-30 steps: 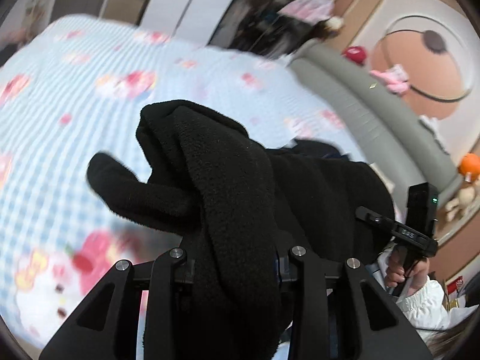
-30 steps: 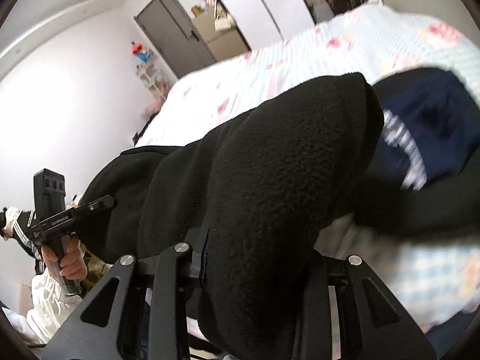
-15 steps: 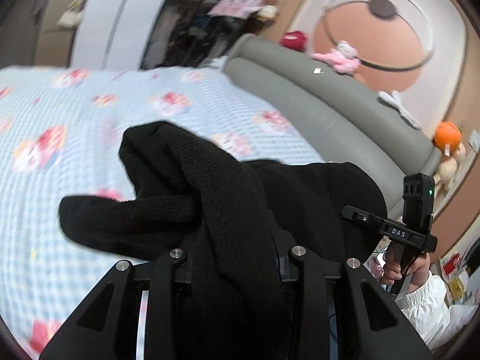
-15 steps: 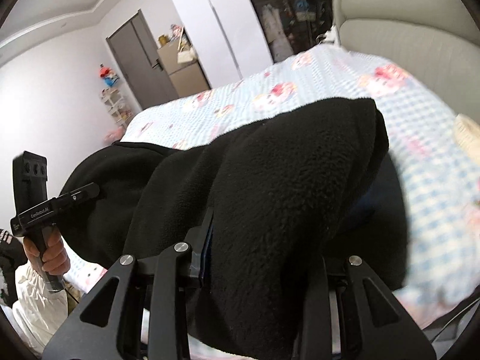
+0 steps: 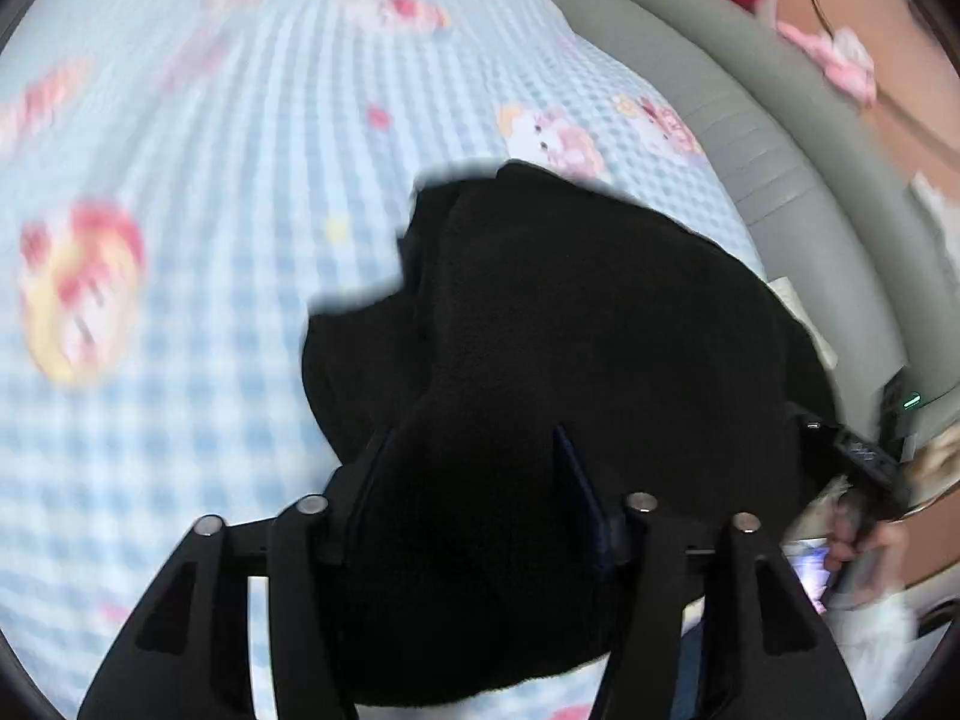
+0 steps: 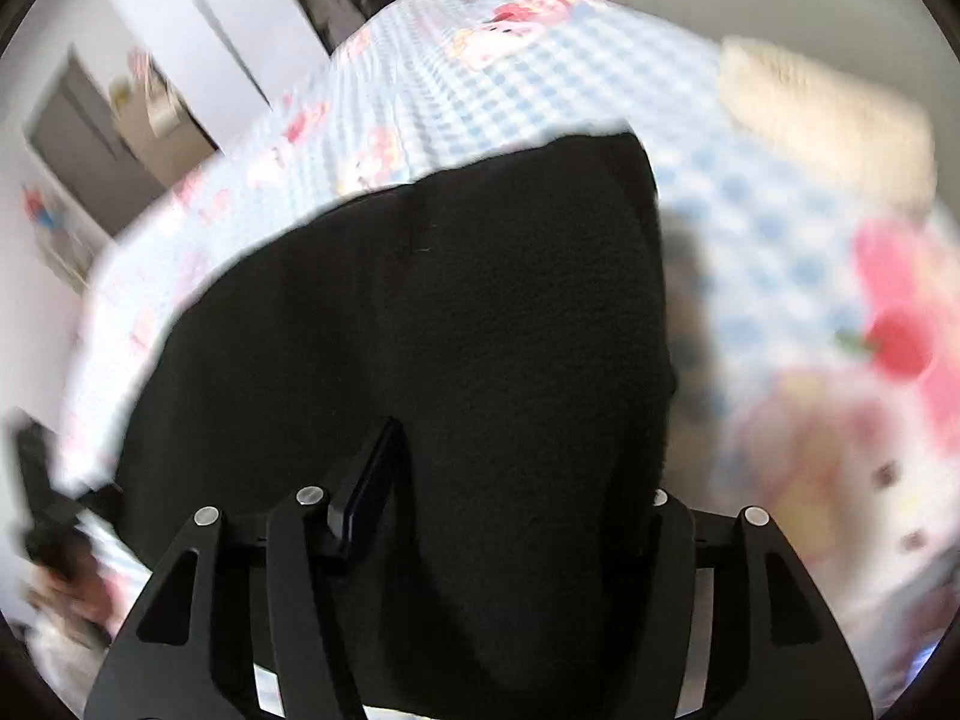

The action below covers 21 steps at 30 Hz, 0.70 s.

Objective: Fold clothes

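Fleece garment (image 5: 600, 324), black, bunched over the blue checked bedspread (image 5: 210, 240) with cartoon prints. My left gripper (image 5: 474, 480): jaws opening, fleece between them, the pads no longer pressing on it. My right gripper (image 6: 510, 468): jaws opening likewise, the same fleece draped between and over them. Grey padded headboard (image 5: 780, 168) beyond the garment. Cream folded item (image 6: 822, 120) on the bedspread, apart from the fleece. Views blurred.

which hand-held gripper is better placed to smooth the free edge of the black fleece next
Right, probably. The right hand-held gripper has the black fleece's outer edge straight ahead, with bare bedsheet beside it. The left hand-held gripper faces bunched folds. Both jaws are opening with fleece between them.
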{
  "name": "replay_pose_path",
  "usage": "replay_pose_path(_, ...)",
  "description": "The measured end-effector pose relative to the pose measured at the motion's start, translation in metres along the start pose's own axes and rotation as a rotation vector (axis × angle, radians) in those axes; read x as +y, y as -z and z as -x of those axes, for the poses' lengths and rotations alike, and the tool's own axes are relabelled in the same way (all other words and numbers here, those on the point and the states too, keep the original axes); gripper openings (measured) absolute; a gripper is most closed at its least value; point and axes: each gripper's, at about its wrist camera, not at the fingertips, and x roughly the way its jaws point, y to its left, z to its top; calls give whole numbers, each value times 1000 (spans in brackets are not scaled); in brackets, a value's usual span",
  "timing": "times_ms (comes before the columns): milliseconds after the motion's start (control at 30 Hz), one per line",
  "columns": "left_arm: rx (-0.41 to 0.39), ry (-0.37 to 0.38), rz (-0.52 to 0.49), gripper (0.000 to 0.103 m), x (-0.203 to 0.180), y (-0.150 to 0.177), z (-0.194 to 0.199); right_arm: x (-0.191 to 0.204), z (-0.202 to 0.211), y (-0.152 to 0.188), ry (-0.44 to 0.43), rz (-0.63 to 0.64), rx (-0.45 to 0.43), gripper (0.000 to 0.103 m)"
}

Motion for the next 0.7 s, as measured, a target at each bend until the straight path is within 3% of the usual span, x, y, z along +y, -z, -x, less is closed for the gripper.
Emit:
replay_pose_path(67,-83,-12,-32,57,-6,0,24,5,25,-2,-17,30,-78,60)
replay_pose_path(133,-191,-51,-103,57,-26,-6,51,15,55,-9,32,57,-162,61)
replay_pose_path(233,-304,-72,-228,62,-67,-14,74,43,109,-12,253,128,-327,62)
replay_pose_path(267,-287,-65,-280,62,-82,-16,69,58,118,-9,305,151,-367,64)
replay_pose_path(333,-235,-56,-327,62,-100,-18,46,80,125,-13,274,187,-407,66)
replay_pose_path(367,-218,-66,-334,62,-103,-17,30,84,123,-9,228,200,-401,66)
replay_pose_path(433,-193,-105,-334,62,-109,-17,-4,69,102,12,50,209,-315,64)
replay_pose_path(467,-188,-137,-311,62,-106,-17,-19,61,89,21,0,209,-274,64)
replay_pose_path(533,-179,-202,-261,73,-97,-16,-49,43,58,34,25,203,-208,64)
replay_pose_path(600,-179,-205,-217,76,-88,-13,-64,32,32,50,93,243,-181,65)
replay_pose_path(700,-198,-214,-202,81,-77,-9,-74,30,15,56,141,279,-209,65)
